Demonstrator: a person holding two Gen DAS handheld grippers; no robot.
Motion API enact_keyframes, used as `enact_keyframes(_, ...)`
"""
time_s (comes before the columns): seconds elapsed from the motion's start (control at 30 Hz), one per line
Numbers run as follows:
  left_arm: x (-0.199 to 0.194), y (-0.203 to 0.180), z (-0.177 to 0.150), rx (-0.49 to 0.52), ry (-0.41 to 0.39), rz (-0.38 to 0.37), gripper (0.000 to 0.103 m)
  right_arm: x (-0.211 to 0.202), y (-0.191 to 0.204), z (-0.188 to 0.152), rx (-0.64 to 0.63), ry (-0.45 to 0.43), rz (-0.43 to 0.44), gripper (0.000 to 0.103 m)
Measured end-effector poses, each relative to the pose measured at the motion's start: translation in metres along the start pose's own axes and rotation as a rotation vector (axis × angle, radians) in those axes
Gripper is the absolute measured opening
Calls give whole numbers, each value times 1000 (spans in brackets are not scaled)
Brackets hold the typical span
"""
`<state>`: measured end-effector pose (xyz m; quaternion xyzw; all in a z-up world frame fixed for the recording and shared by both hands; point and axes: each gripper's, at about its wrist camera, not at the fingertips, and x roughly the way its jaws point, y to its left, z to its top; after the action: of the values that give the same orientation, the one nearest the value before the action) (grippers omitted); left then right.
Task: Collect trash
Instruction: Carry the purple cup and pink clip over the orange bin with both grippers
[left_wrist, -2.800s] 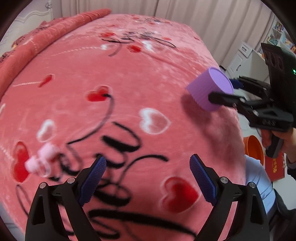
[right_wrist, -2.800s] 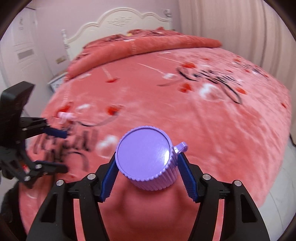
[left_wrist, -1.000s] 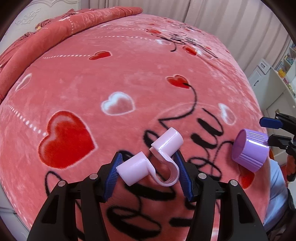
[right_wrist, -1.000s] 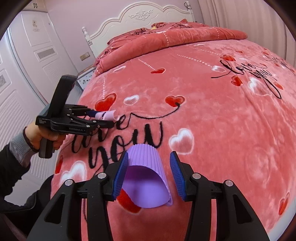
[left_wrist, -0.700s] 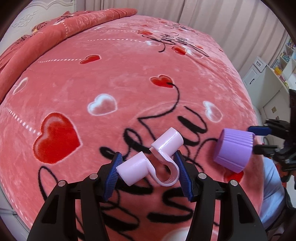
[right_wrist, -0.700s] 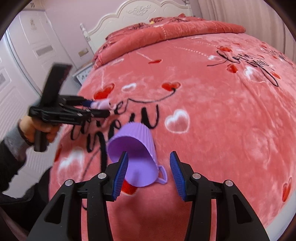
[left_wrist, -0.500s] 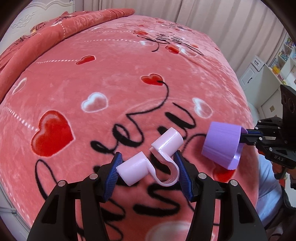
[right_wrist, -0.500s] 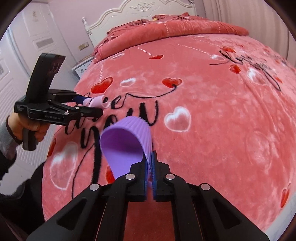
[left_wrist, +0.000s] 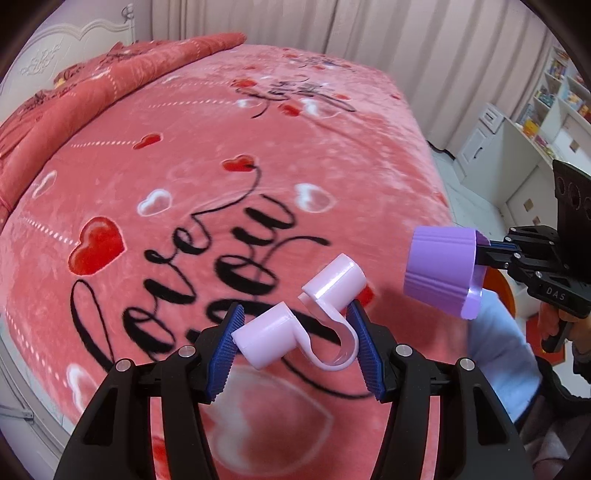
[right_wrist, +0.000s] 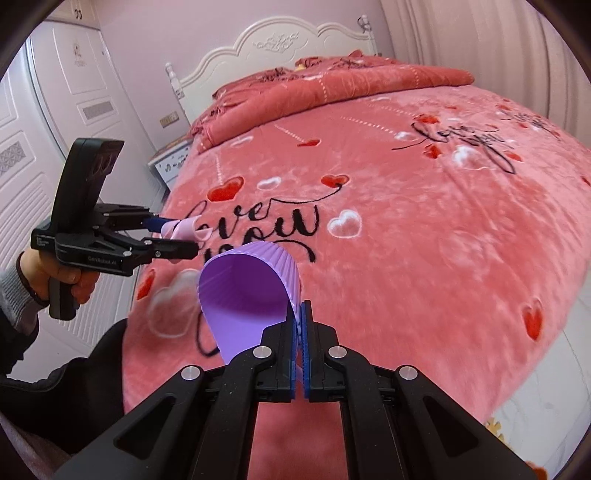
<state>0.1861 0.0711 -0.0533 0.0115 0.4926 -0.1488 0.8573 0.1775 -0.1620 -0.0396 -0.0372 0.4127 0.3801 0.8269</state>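
**Both grippers loaded, held above the bed**

Left wrist view: left gripper (left_wrist: 295, 343) part open, blue pads clamped on a pale pink plastic piece (left_wrist: 301, 326), two short tubes joined by a curved U strip. Piece is off the blanket (left_wrist: 207, 155), in the air. Same view shows right gripper (left_wrist: 480, 247) from the side, fingers pressed together on the rim of a purple cup (left_wrist: 439, 275); ribbed outer wall faces camera, mouth toward the gripper. Only this view shows the white desk and shelves (left_wrist: 532, 122) on the right and the curtains (left_wrist: 369, 33).

Right wrist view: right gripper (right_wrist: 300, 317) nearly fully closed, pinching the cup (right_wrist: 247, 299) wall; only here do you see the smooth empty inside. Cup is lifted over the near edge of the bed. Left gripper (right_wrist: 192, 236) at left with the pink piece (right_wrist: 184, 229), mostly hidden by fingers. This view alone shows headboard (right_wrist: 280, 40), folded quilt (right_wrist: 332, 85), white door (right_wrist: 55, 110).

Blanket pink, red and white hearts, black script.
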Motion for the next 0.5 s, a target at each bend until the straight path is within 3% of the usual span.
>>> enact_keyframes(0.5, -18, -116, -5, 161, -30, -62, 59, -113, -13, -75, 109, -107, -77, 3)
